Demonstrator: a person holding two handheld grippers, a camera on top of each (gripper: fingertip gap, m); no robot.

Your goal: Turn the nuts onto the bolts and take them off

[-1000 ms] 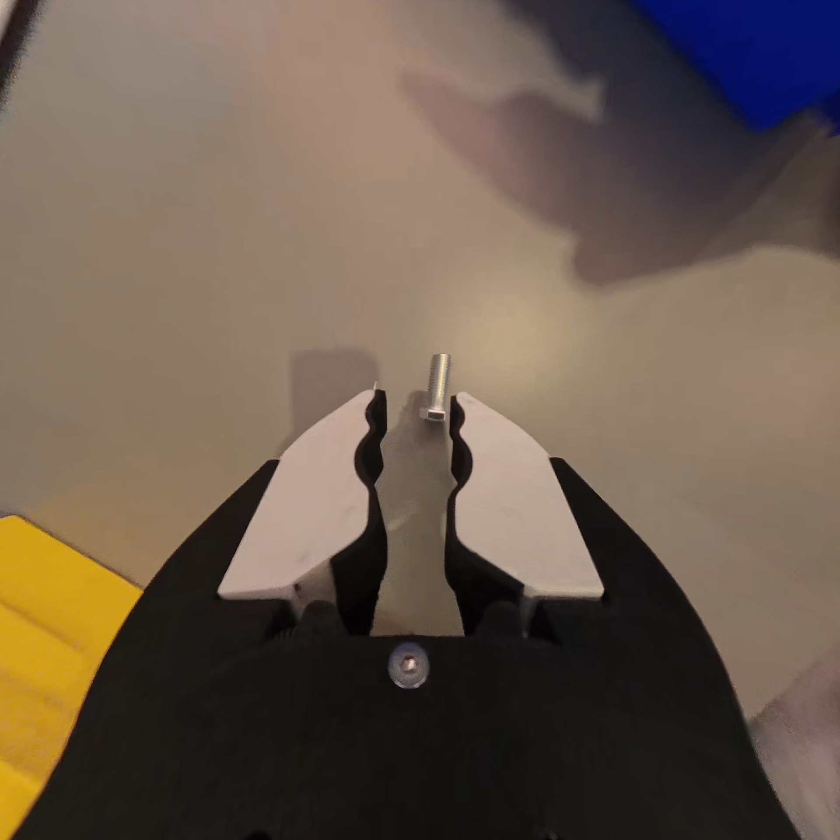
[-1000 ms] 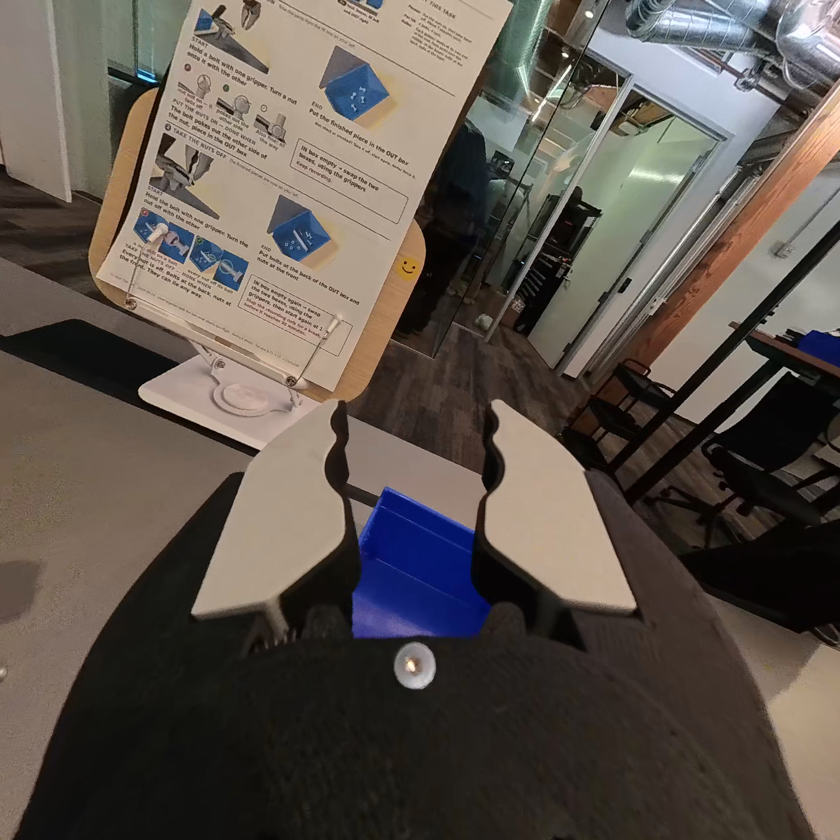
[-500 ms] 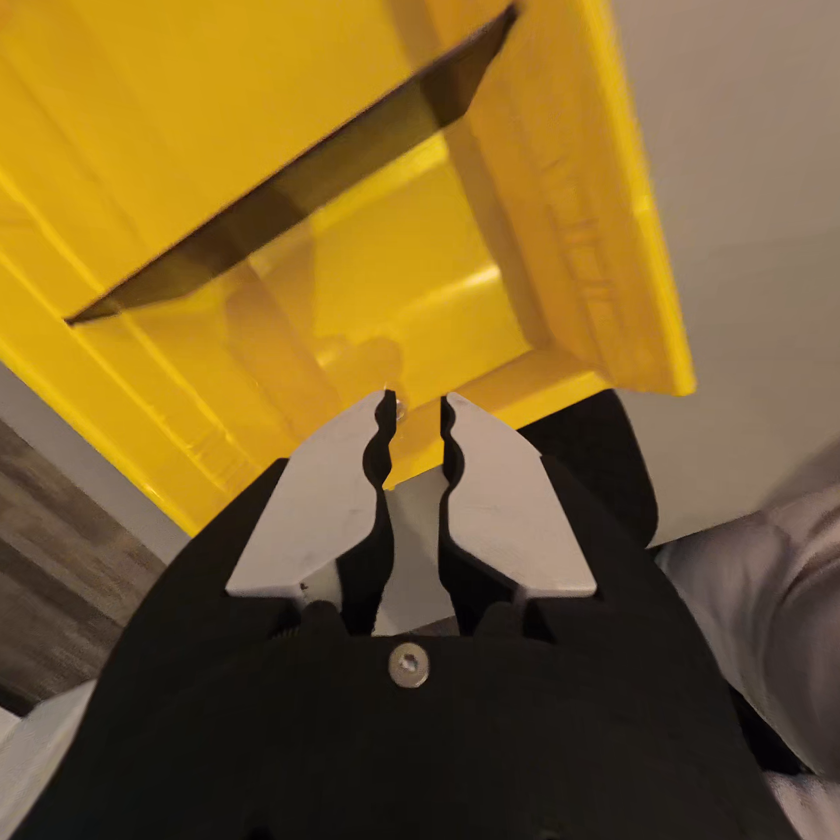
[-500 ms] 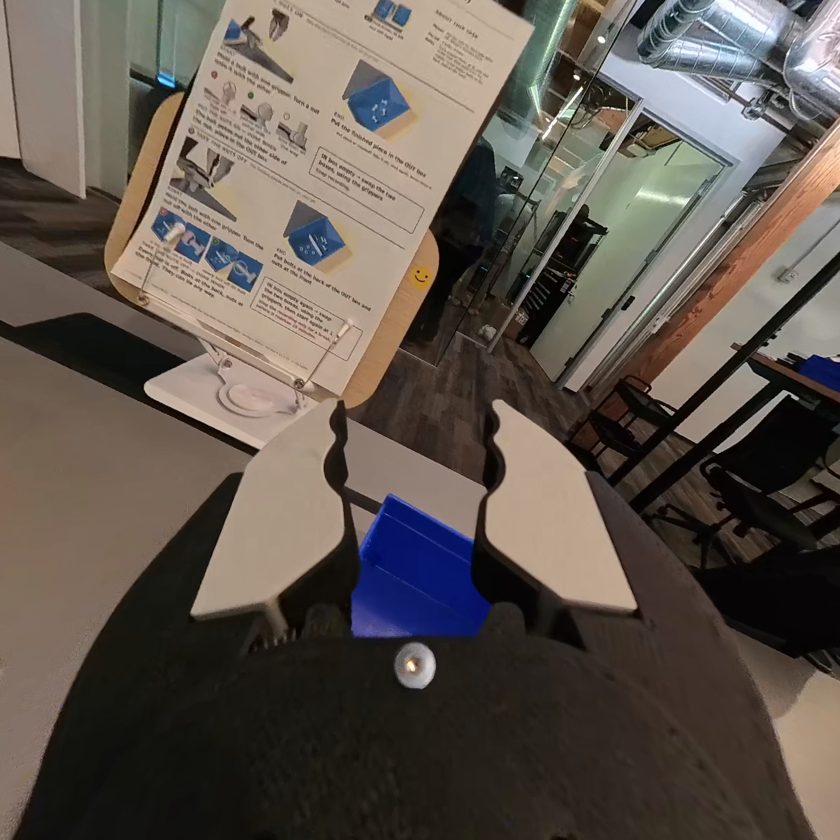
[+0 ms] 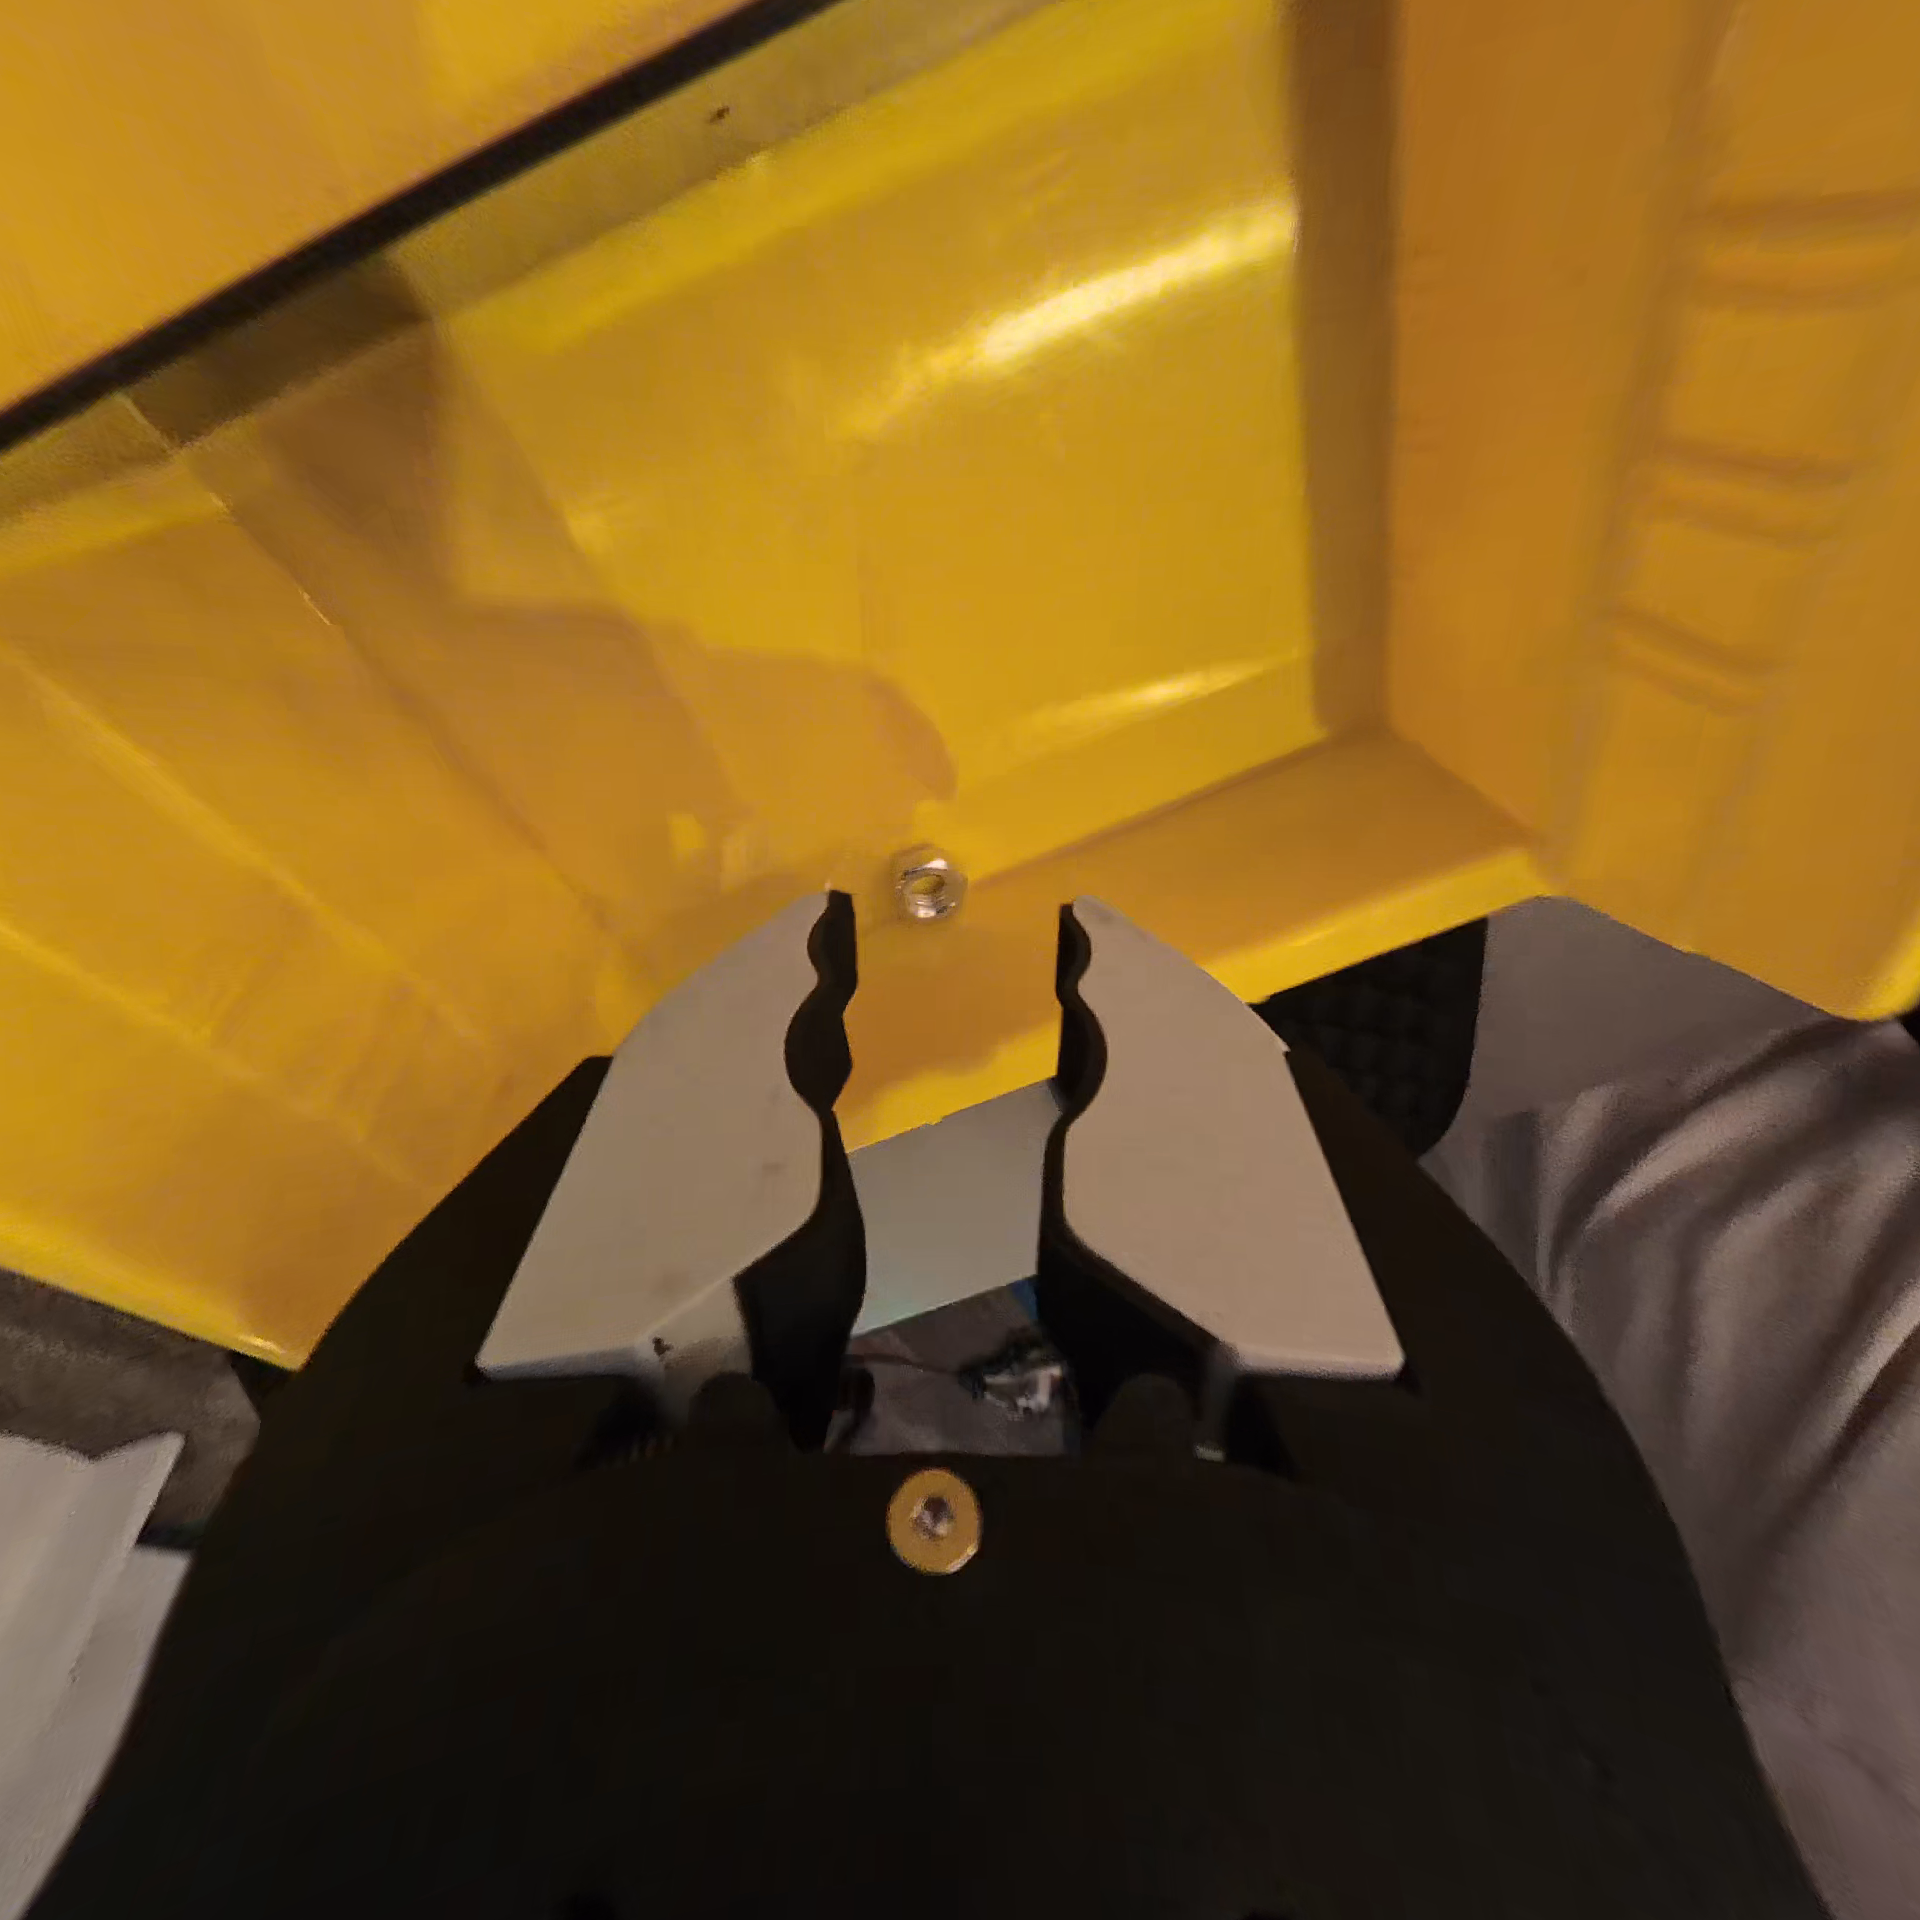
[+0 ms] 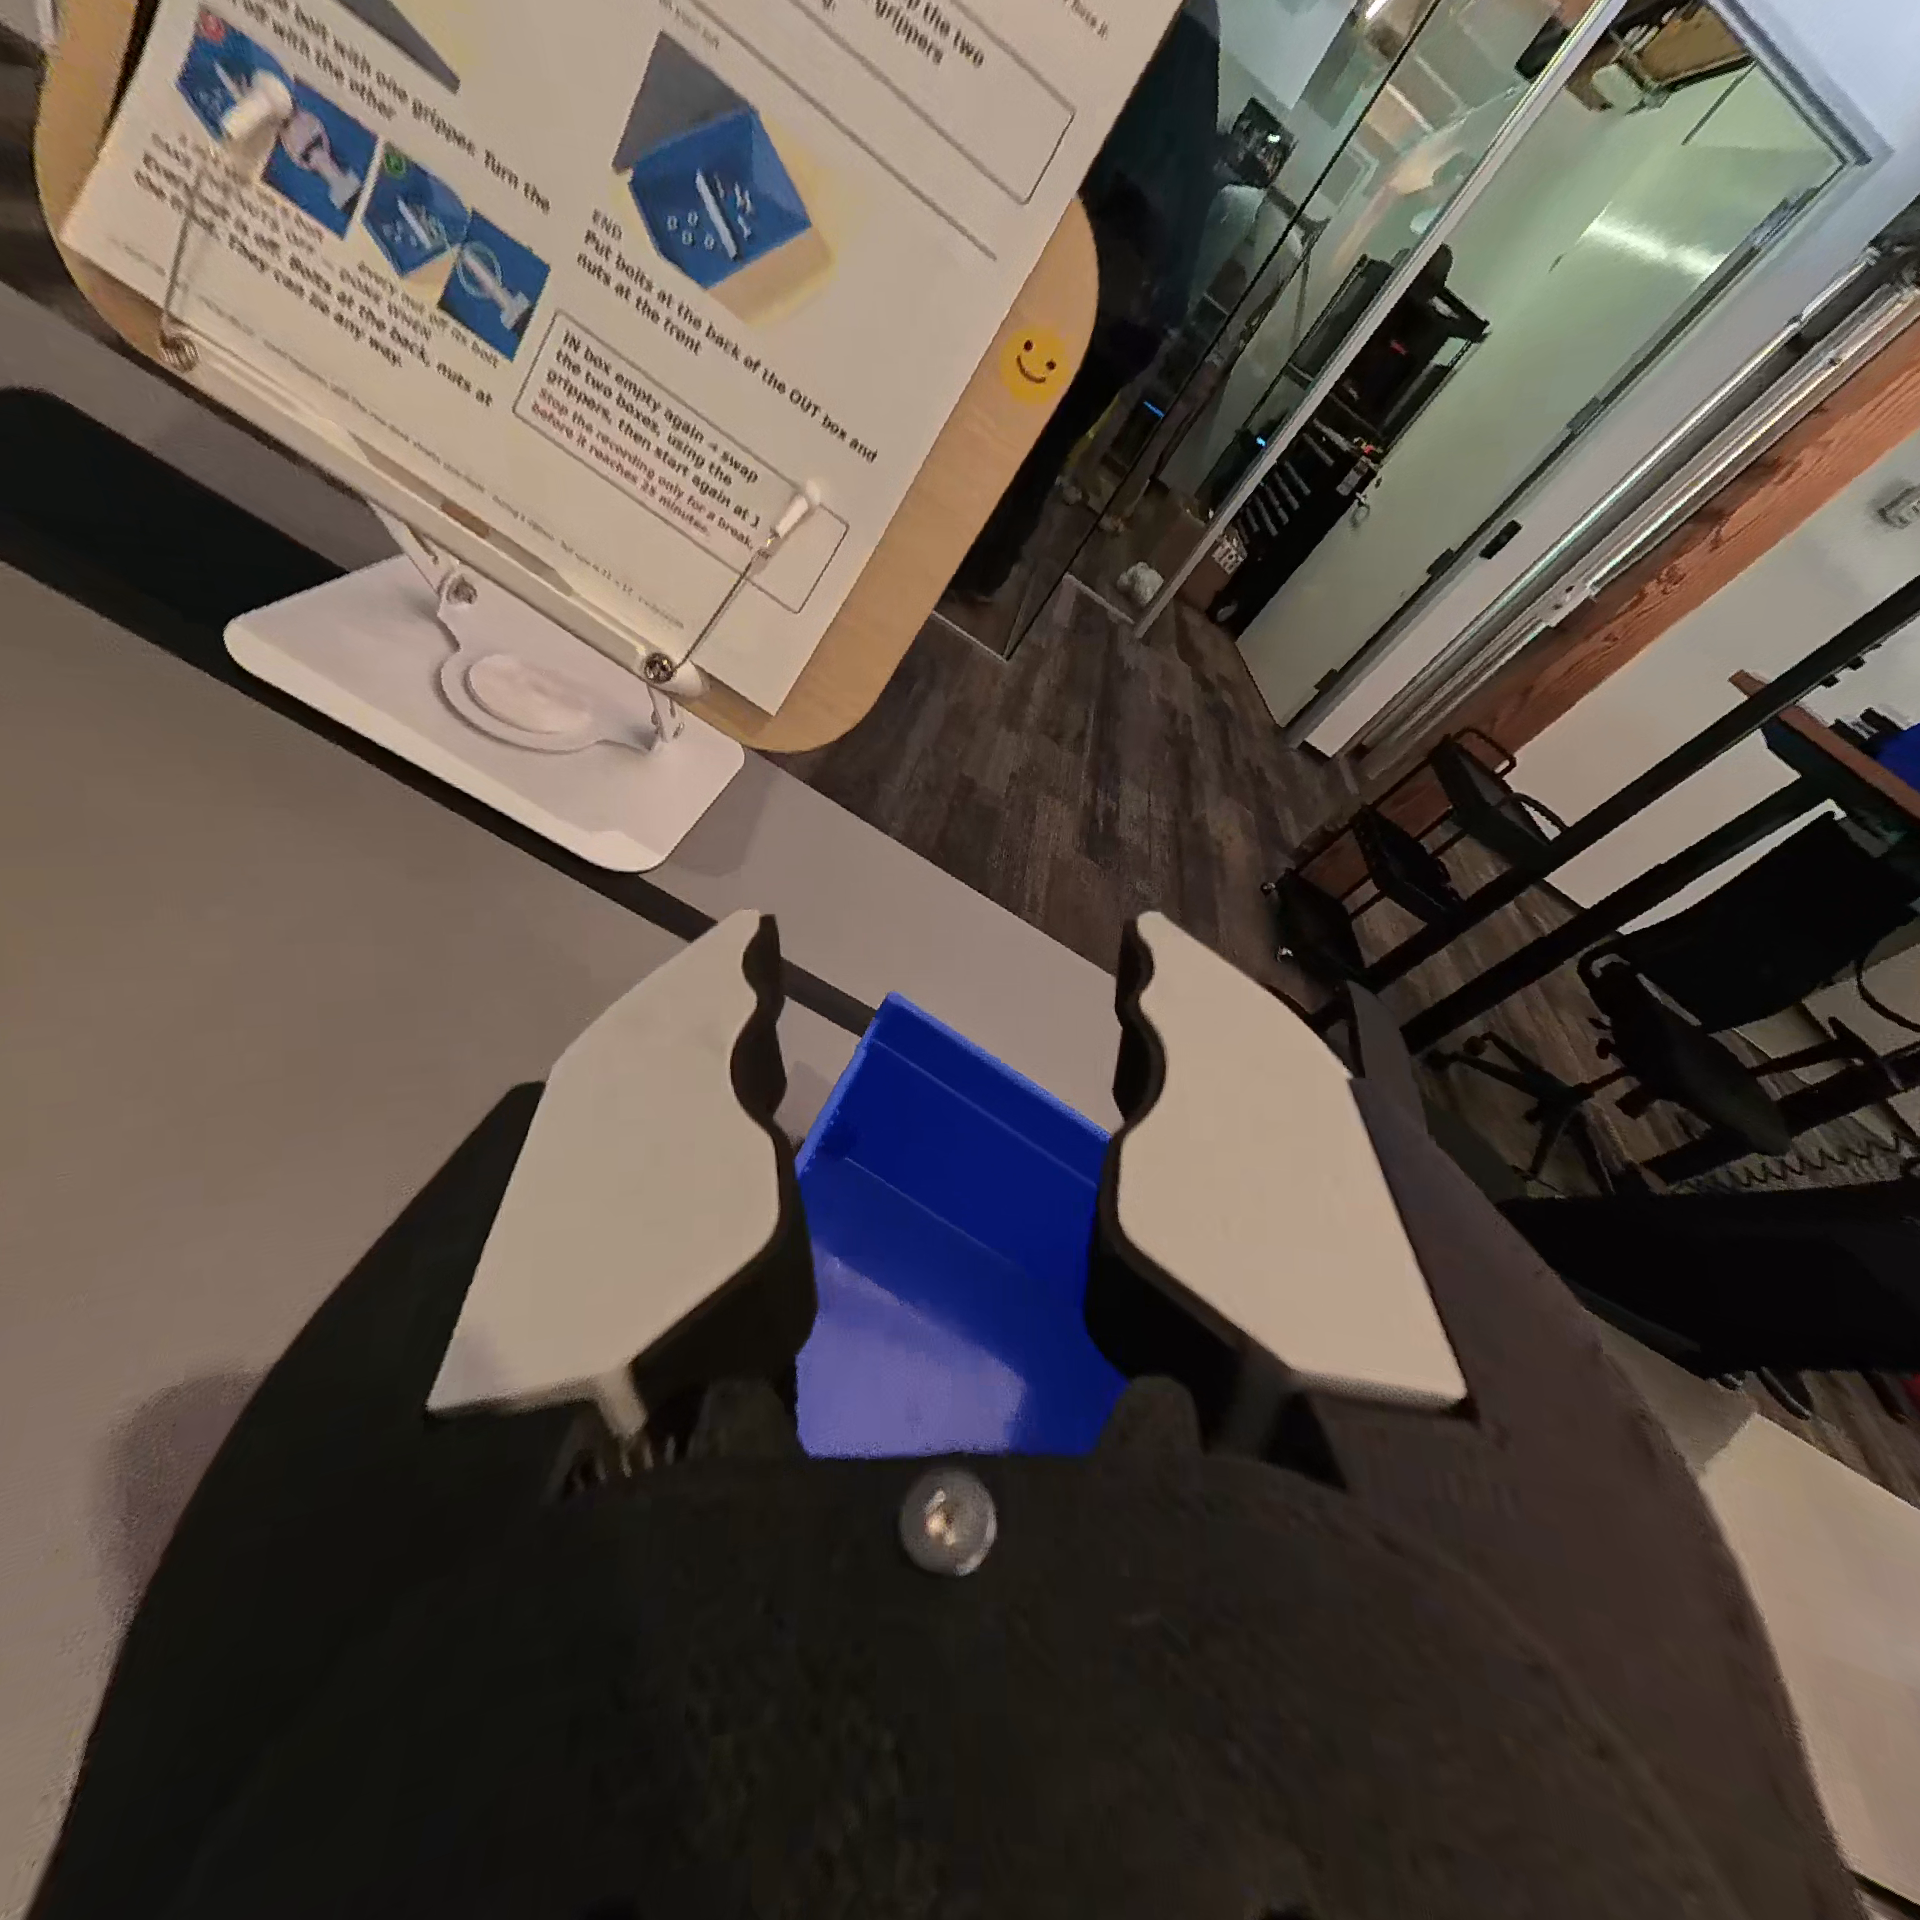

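In the left wrist view my left gripper (image 5: 954,912) is open over the yellow bin (image 5: 1455,831), near its front corner. A small silver nut (image 5: 931,894) shows just beyond the fingertips, free of both fingers, against the bin's floor. I cannot tell if it rests there or is in the air. No bolt is in view. In the right wrist view my right gripper (image 6: 948,940) is open and empty, held above the blue bin (image 6: 935,1195), whose inside is mostly hidden by the gripper.
A dark divider (image 5: 416,229) crosses the yellow bin farther in. A grey sleeve (image 5: 1662,1299) is at the right. An instruction sheet on a stand (image 6: 623,260) with a white base (image 6: 499,717) stands at the grey table's (image 6: 208,987) back edge. Chairs and glass walls lie beyond. Tip to tip, the grippers are about 55 cm apart.
My left gripper swung from the bolt on the table to over the yellow bin, then opened wider, and the nut left its fingertips. My right gripper moved closer to the sheet stand, still open.
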